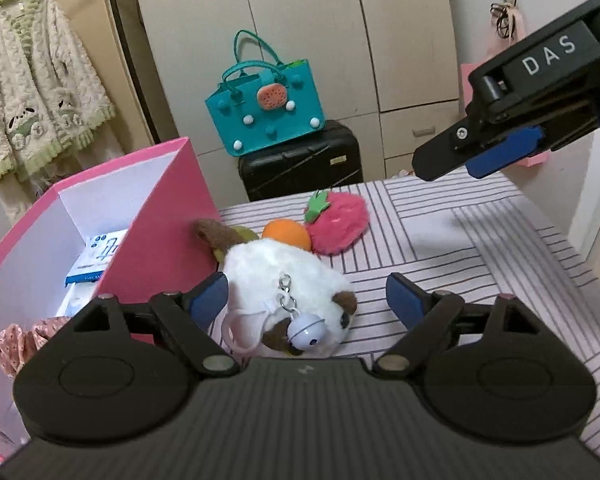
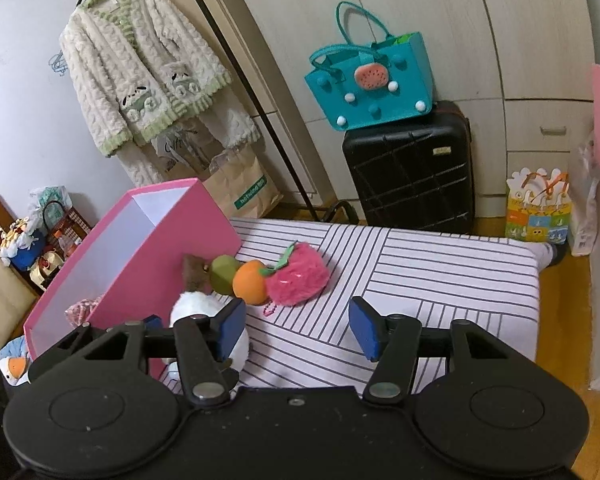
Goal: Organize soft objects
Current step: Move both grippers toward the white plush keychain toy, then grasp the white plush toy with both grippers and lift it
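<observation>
Striped bedspread (image 2: 440, 280) w/ pink box (image 1: 156, 216) as landmark: white plush cat (image 1: 284, 276) lying right beside box, prob next to go in, left gripper (image 1: 306, 300) wide open straddling it, nothing held; right gripper (image 2: 298, 330) also wide open, empty, hovering farther from box.

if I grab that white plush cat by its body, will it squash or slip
The white plush cat looks stuffed and furry, so it will probably squash yet grip well. Its bell charm would likely dangle. It seems light for its size.
</observation>
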### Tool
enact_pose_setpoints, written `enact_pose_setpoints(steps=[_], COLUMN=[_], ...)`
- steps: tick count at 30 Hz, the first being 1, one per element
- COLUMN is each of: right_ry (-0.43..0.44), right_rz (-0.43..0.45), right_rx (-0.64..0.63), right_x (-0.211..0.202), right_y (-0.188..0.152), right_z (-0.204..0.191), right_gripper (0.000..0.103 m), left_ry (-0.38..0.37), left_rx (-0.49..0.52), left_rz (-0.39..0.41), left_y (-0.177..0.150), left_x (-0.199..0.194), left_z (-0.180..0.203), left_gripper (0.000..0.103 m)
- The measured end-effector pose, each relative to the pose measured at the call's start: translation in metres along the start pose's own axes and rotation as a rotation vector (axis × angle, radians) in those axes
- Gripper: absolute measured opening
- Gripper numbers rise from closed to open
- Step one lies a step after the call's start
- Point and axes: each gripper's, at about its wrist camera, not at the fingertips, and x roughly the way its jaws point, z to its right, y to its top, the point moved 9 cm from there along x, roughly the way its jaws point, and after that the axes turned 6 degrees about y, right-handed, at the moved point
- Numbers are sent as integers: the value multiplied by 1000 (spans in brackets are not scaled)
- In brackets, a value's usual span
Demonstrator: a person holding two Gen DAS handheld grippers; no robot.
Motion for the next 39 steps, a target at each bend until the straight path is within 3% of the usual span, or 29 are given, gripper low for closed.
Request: enact_pose_setpoints(steps=[6,12,15,19,22,27,31,32,35,39], right_ry=[146,255,293,337,364,353,317,306,263,254], right_rz=[-95,-183,-224,-265,-274,-260,-237,-231,-210,-181], right_rx=[11,2,19,67,104,143,195,209,242,267], right_x=[28,56,69,84,90,85,71,67,56,46], right_y=[-11,-21,-24,-30,-32,-35,-37,-37,-42,-46], right_z=[-10,-31,-34,-35,-37,-39,-36,-34,-24,-14], right_gripper=[67,72,73,73,73,60,51,39,25,23], left_ry=[-9,8,-9,-2,3,-18,-87,-106,-178,-221], left_rx=[2,-5,-53,-89,-85,-113,-136,-133,-155,-162], left_rz=[-33,-4,4,-7,-12,-20,-46,-48,-53,-43], left_y=[-7,-12,-10,-9,-9,-8,-9,-9,-10,-15], left_x=[11,12,11,12,15,12,7,5,0,-4], left_z=[-1,4,0,-9,-10,-15,-16,-15,-14,-11], left_gripper=[89,95,91,76,74,70,70,73,77,85])
